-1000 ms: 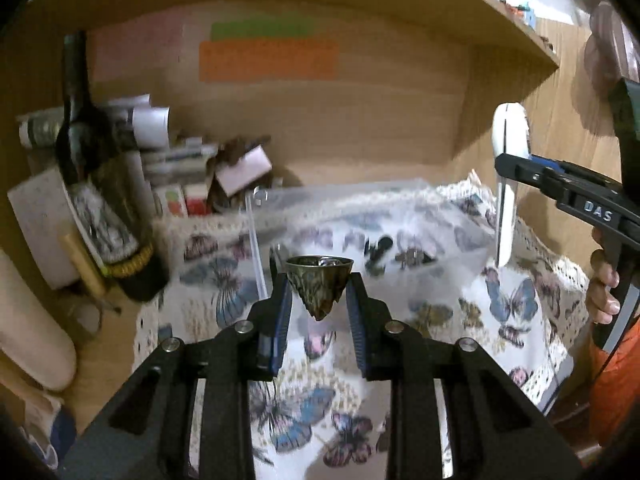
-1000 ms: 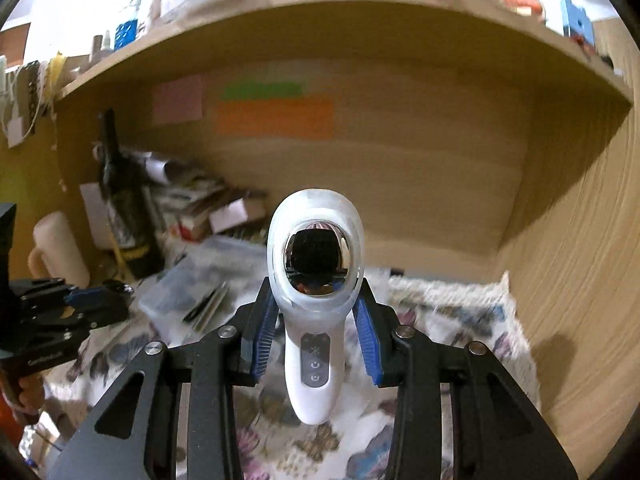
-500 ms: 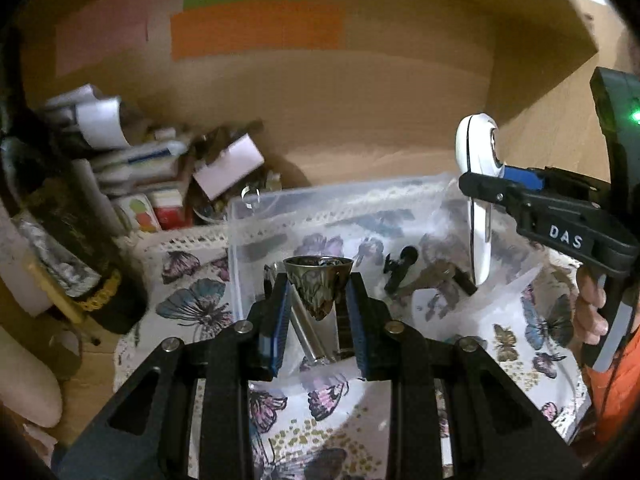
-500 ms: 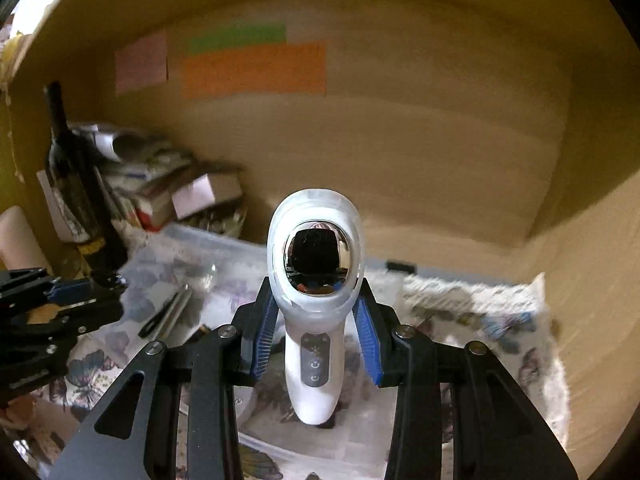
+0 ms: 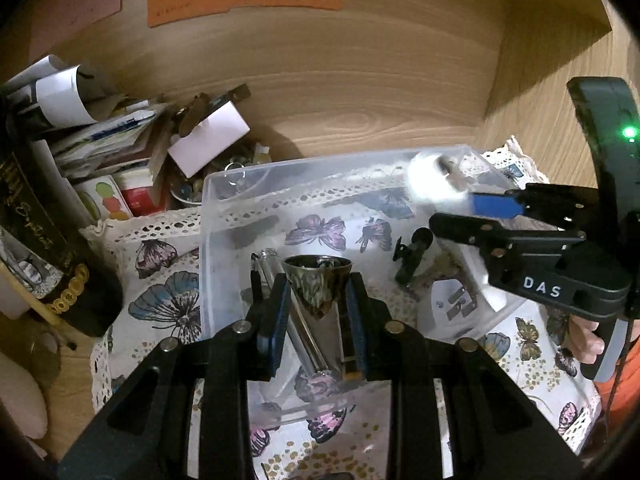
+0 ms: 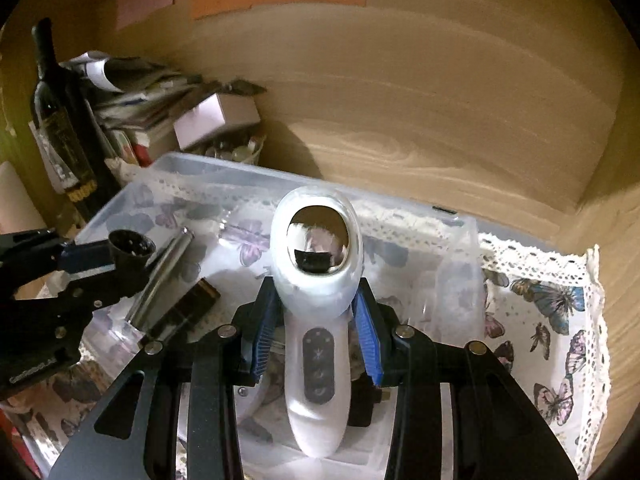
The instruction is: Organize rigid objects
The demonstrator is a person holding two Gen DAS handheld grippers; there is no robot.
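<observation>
Two grippers hang over one clear plastic bin [image 5: 224, 208] that sits on a butterfly-print cloth [image 5: 160, 304] on the desk. Left gripper [image 5: 317, 304] has its jaws clenched on one small bronze cone-shaped cup [image 5: 317, 286], held mouth-up above the bin's left part. Right gripper [image 6: 316, 320] has its jaws clenched on one white handheld device [image 6: 318, 344] with a mirrored oval head, held above the bin's right part. Inside the bin lie one metal tube [image 6: 162, 276], one dark flat bar [image 6: 188, 308] just beside it, one black clip [image 5: 410, 258] and one white plug-like block [image 5: 452, 308]. One dark wine bottle [image 6: 64, 128] stands left of the bin, near stacked papers [image 5: 100, 136].
</observation>
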